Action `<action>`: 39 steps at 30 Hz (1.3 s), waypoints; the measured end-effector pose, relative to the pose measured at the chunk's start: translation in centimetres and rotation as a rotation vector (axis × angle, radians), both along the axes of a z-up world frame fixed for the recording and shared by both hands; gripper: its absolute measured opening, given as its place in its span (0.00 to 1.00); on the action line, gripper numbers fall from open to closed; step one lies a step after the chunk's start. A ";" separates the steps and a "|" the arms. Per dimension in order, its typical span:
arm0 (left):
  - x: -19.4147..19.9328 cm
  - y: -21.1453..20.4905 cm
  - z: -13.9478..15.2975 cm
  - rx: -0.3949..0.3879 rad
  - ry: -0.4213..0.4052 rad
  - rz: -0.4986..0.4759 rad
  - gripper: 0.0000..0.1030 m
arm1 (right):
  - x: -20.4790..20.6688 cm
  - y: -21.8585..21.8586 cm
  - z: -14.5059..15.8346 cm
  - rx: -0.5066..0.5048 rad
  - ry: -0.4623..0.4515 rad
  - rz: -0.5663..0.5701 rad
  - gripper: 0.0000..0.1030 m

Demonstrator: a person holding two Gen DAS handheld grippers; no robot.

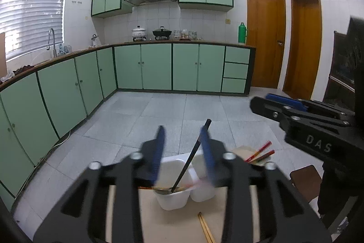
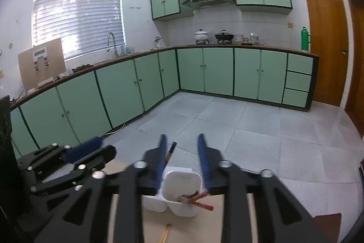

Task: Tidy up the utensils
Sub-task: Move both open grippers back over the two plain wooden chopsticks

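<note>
Containers first: two white tubs stand touching on my pale work surface (image 1: 229,215), the left tub (image 1: 173,183) and the right tub (image 2: 182,193). A black chopstick (image 1: 193,152) leans upright out of the left tub, its tip passing close by one blue finger (image 1: 206,145) of my left gripper (image 1: 182,147); a spoon bowl (image 1: 162,191) lies at that tub's bottom. Red chopsticks (image 2: 200,199) poke out over the right tub's rim, with a metal piece beside them inside. Wooden chopsticks (image 1: 206,228) lie flat on the surface just in front of the tubs. Left gripper: jaws partly apart, nothing clamped. Right gripper (image 2: 182,147): jaws partly apart above the right tub, empty. Green cabinets (image 2: 127,88) stand well beyond.
</note>
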State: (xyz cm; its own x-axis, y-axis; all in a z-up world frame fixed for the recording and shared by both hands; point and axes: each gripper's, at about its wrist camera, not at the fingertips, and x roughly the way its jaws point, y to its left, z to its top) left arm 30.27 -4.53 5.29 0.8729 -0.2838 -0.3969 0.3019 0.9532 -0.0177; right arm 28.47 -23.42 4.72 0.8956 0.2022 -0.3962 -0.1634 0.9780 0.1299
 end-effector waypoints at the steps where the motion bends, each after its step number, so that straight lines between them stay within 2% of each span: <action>1: -0.4 0.2 0.1 0.000 -0.005 0.004 0.40 | -0.6 -0.4 0.1 0.001 -0.004 -0.011 0.38; 9: -5.9 2.8 -0.3 -0.022 -0.022 0.059 0.64 | -6.1 -2.3 -0.7 0.013 -0.029 -0.046 0.60; 14: -9.3 4.0 -2.0 -0.039 0.003 0.084 0.71 | -10.8 -2.6 -2.9 0.018 -0.031 -0.051 0.73; 20: -13.2 4.8 -6.3 -0.021 0.077 0.099 0.75 | -15.3 -2.5 -7.6 0.055 0.030 -0.058 0.85; 31: -16.8 5.7 -15.7 0.042 0.283 0.128 0.77 | -19.4 0.2 -16.9 0.014 0.206 -0.065 0.86; 36: -17.5 5.6 -18.1 0.082 0.345 0.135 0.77 | -19.8 1.3 -19.4 0.015 0.276 -0.064 0.85; 39: -17.7 5.9 -19.3 0.098 0.383 0.143 0.77 | -19.9 2.2 -20.7 0.015 0.316 -0.055 0.81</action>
State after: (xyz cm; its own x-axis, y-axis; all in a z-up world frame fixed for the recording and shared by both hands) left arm 12.54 1.34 -14.00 0.6851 -0.1155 -0.7193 0.1556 0.9878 -0.0105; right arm 8.57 -21.23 -16.02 0.7388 0.1649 -0.6534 -0.0595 0.9818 0.1806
